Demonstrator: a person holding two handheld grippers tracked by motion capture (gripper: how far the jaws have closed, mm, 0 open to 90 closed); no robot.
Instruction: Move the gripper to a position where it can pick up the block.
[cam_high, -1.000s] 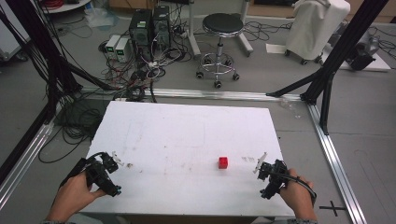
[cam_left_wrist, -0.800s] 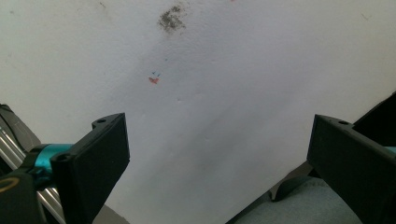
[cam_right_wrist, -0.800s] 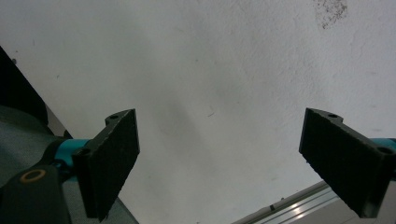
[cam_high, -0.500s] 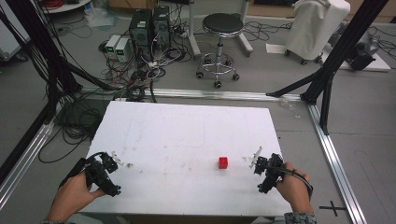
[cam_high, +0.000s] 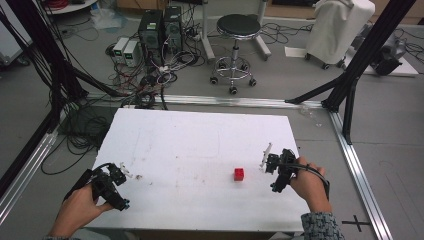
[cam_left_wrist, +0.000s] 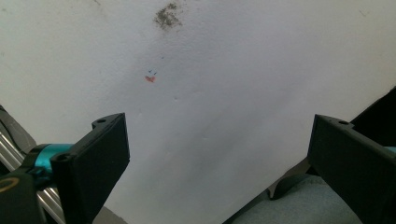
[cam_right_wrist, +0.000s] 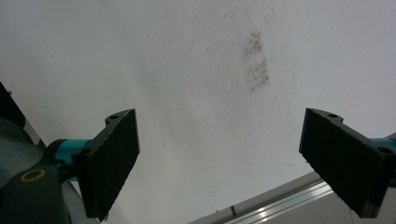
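Note:
A small red cube (cam_high: 239, 174) sits on the white table (cam_high: 200, 150), right of centre toward the front. My right gripper (cam_high: 272, 165) is held a short way to the cube's right, above the table. In the right gripper view its jaws stand wide apart, so the right gripper (cam_right_wrist: 219, 158) is open over bare white surface. My left gripper (cam_high: 117, 177) hovers at the table's front left corner, far from the cube. The left gripper (cam_left_wrist: 219, 158) is also open, with nothing between its jaws.
The white table has grey smudges (cam_right_wrist: 254, 60) and a tiny red mark (cam_left_wrist: 150, 79). Aluminium frame rails (cam_high: 357, 165) run along both sides. Beyond the far edge lie tangled cables, computer boxes (cam_high: 160, 27), a black stool (cam_high: 235, 30) and a covered white object (cam_high: 337, 27).
My right gripper has moved left and forward toward the red cube over the last second. The left gripper has stayed where it was.

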